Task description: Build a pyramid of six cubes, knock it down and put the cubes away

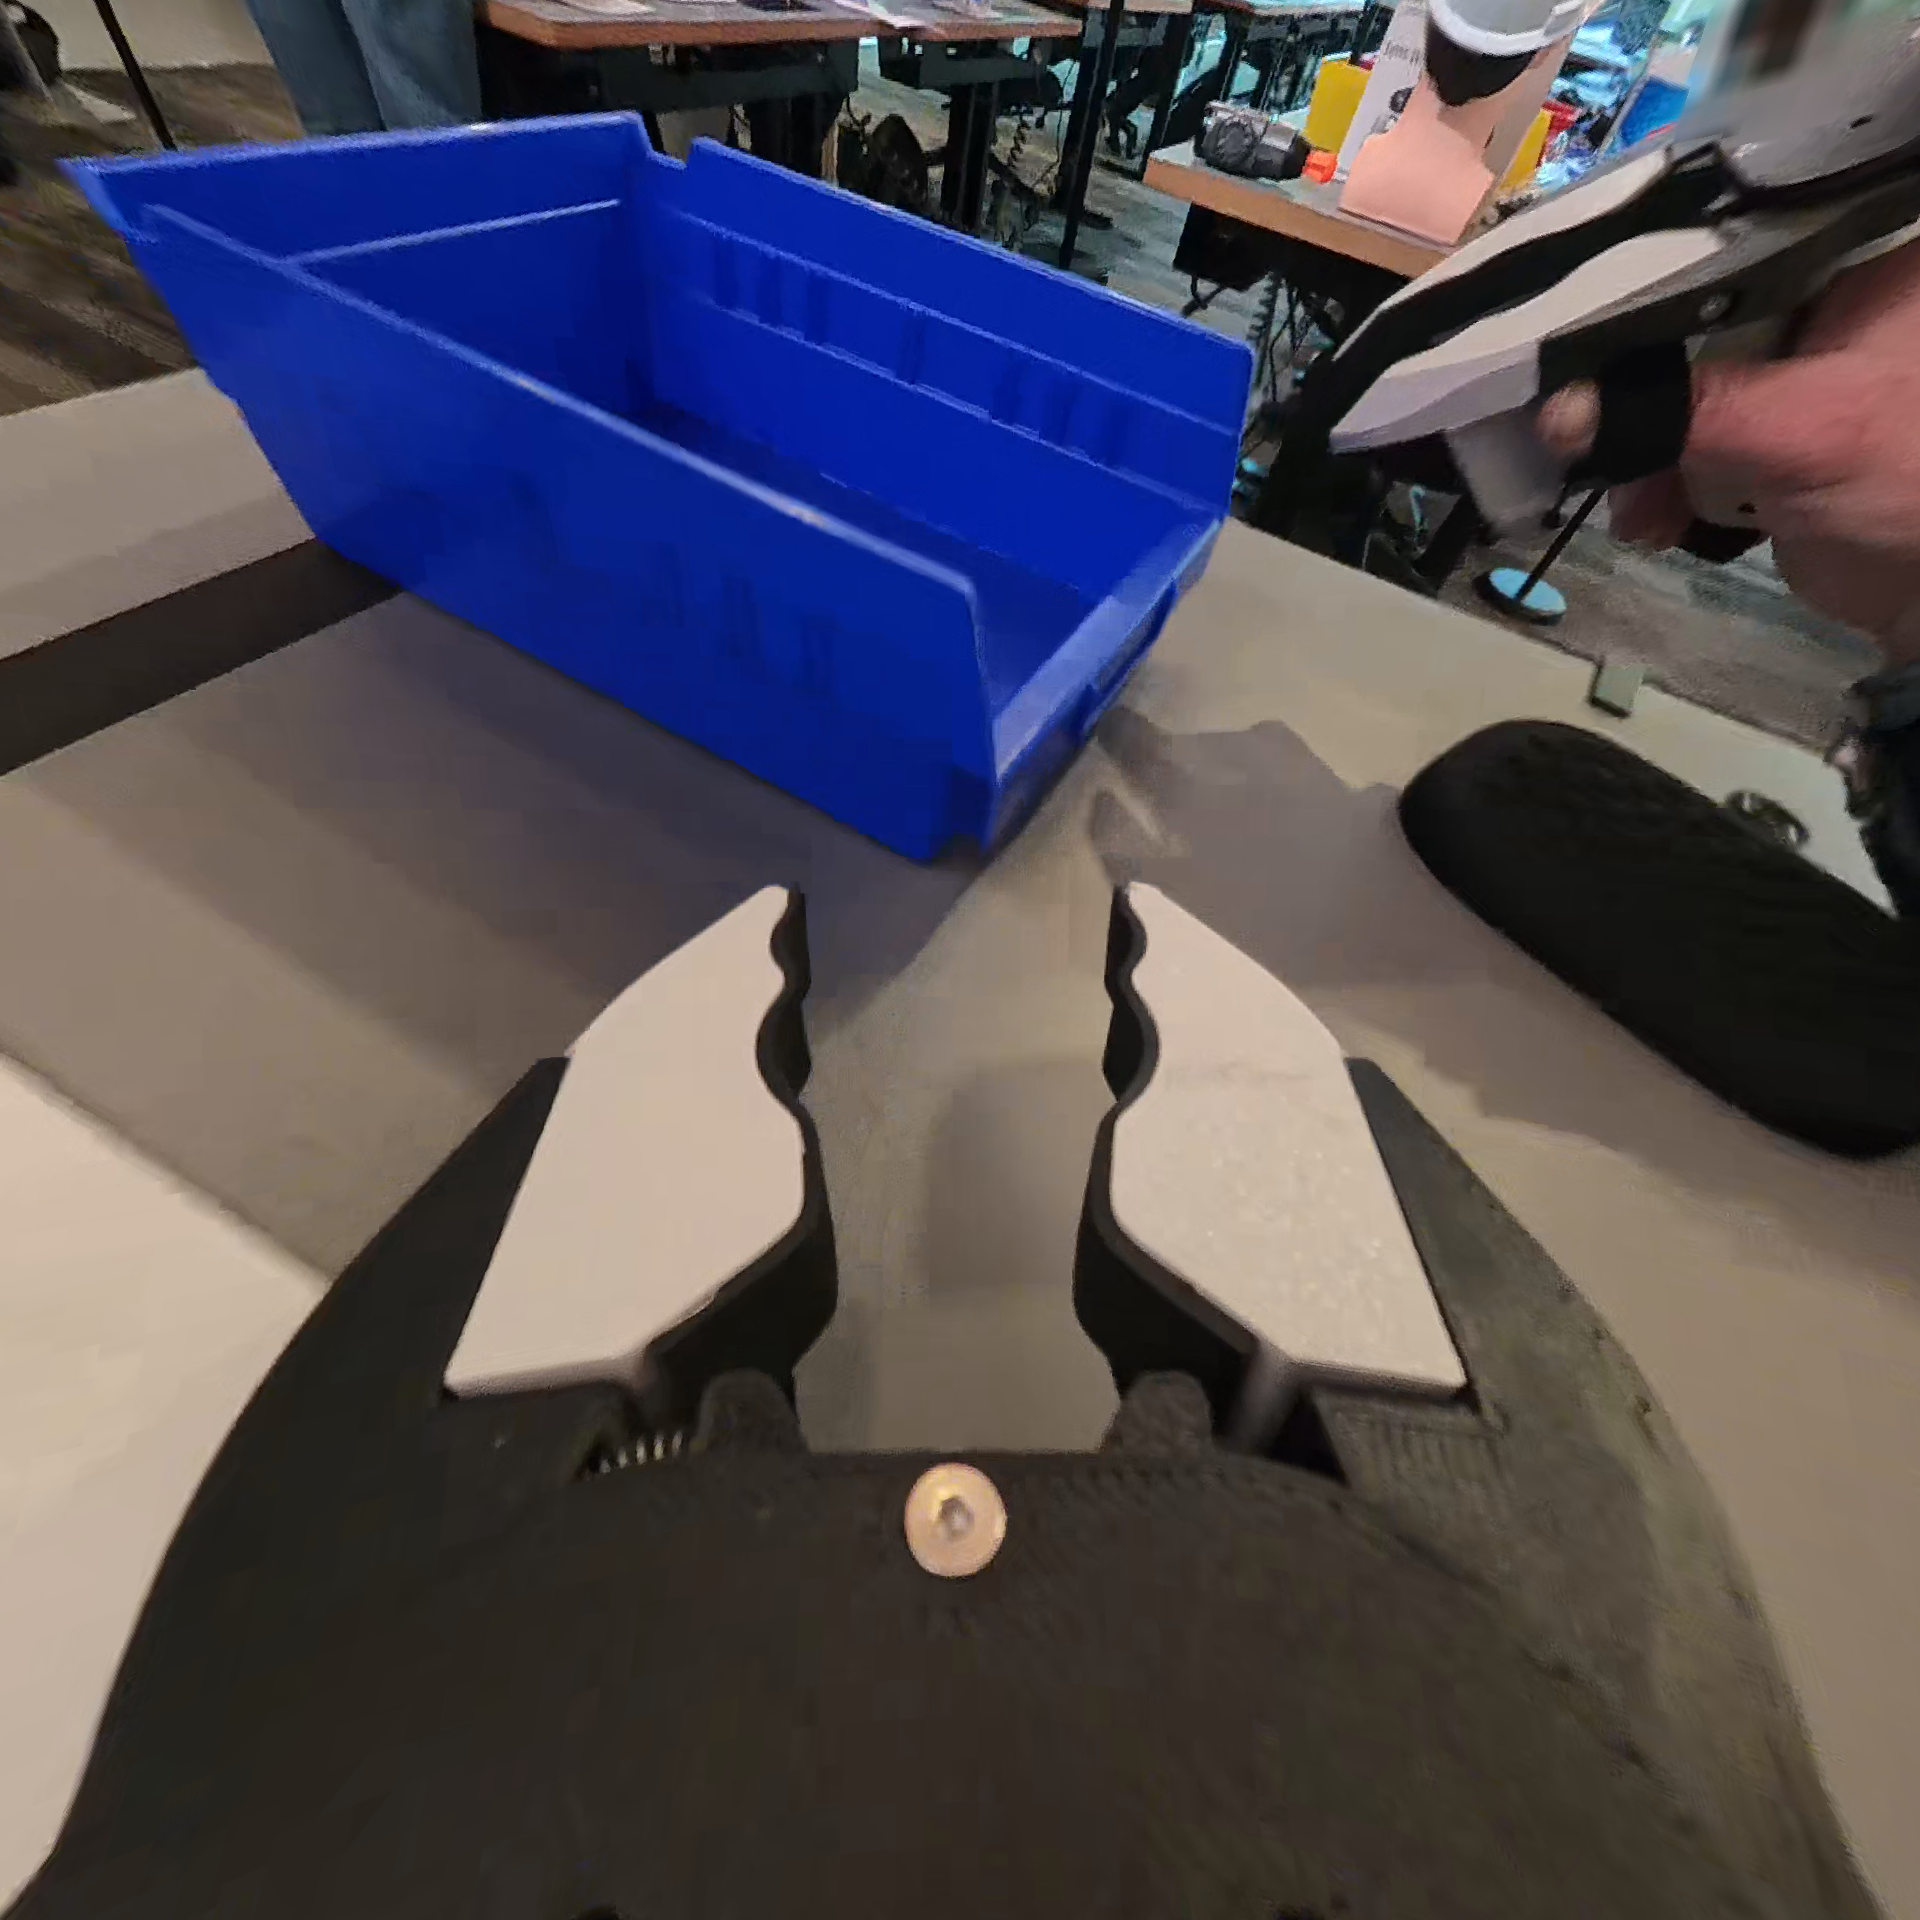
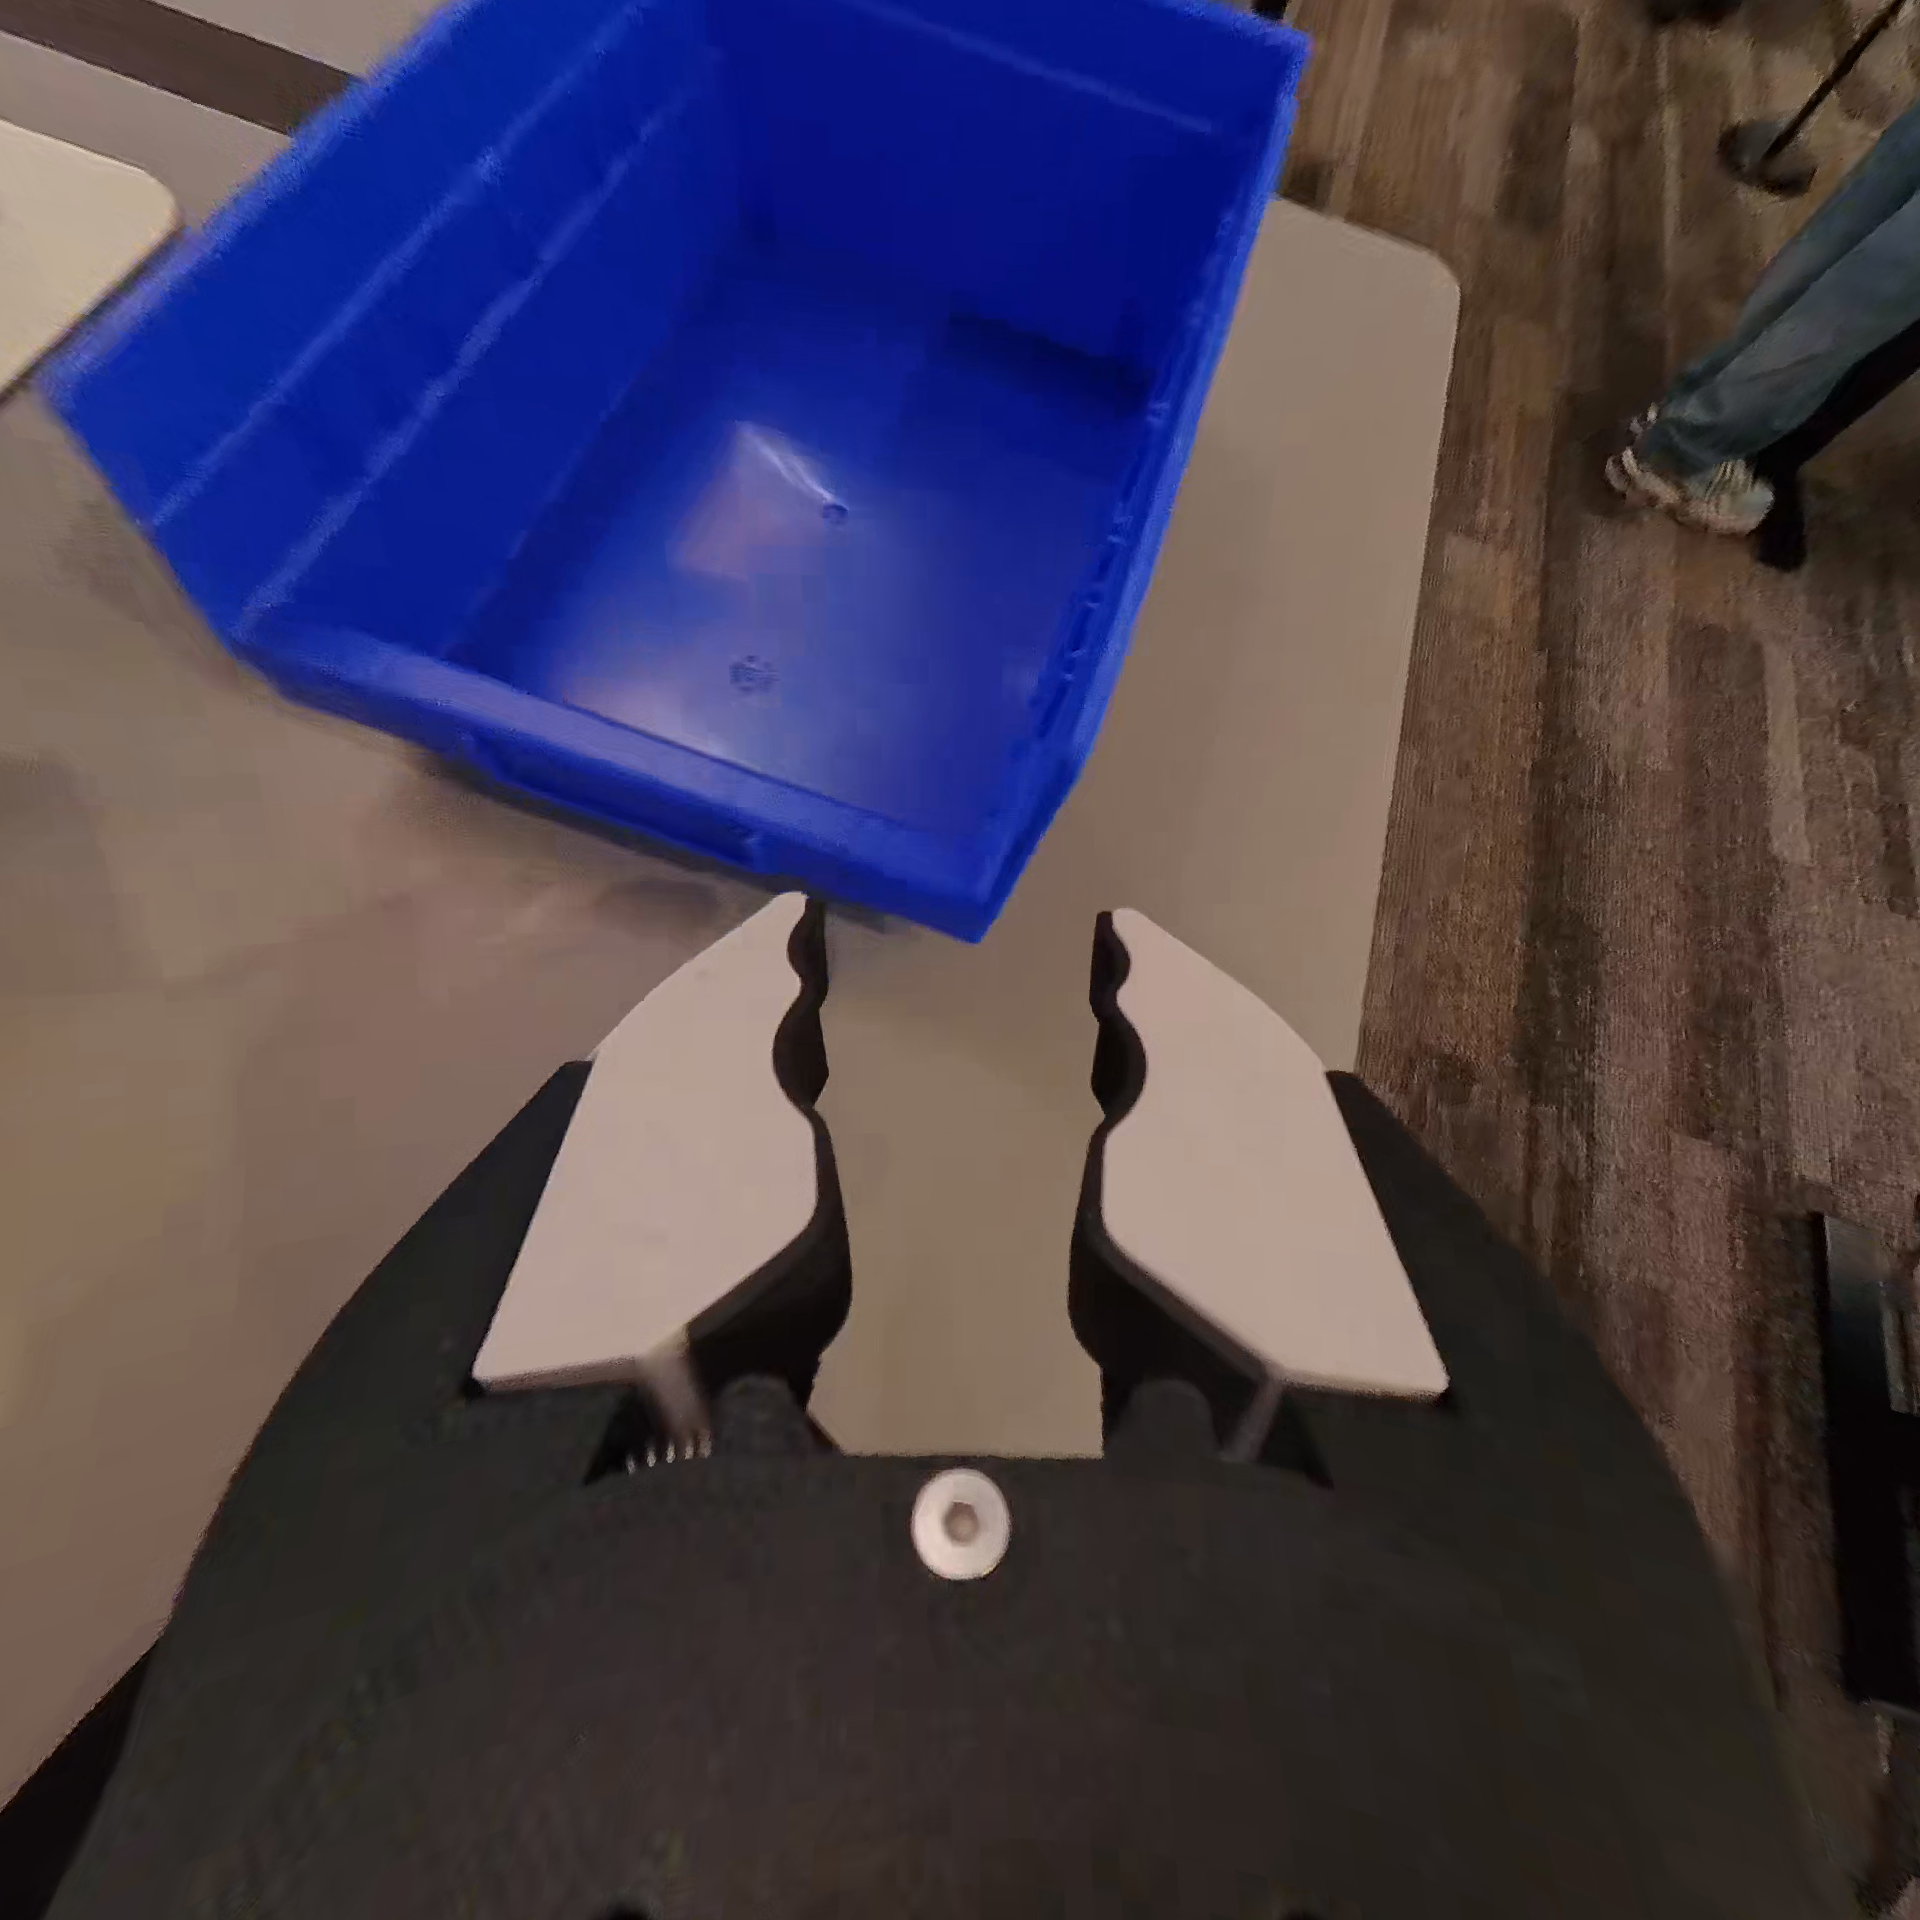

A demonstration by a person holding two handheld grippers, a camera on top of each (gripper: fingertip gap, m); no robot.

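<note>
A blue plastic bin [image 1: 665, 540] stands on the grey table [image 1: 312, 935]; it also shows in the right wrist view [image 2: 343, 343], seen from above, and no cube shows inside it or anywhere else. My left gripper [image 1: 954, 904] is open with nothing between its fingers, low over the table just in front of the bin's near corner. My right gripper [image 2: 951, 925] is open with nothing in it, above the table by the bin's near corner. The right gripper also shows in the left wrist view [image 1: 1538, 343], held up by a hand at the upper right.
A black oval pad [image 1: 1683, 935] lies on the table to the right. The table's edge [image 2: 1392, 727] runs close to the bin's right side, with carpet floor beyond. A person's legs [image 2: 1766, 343] stand on the floor. Other desks with clutter [image 1: 1351, 156] stand behind.
</note>
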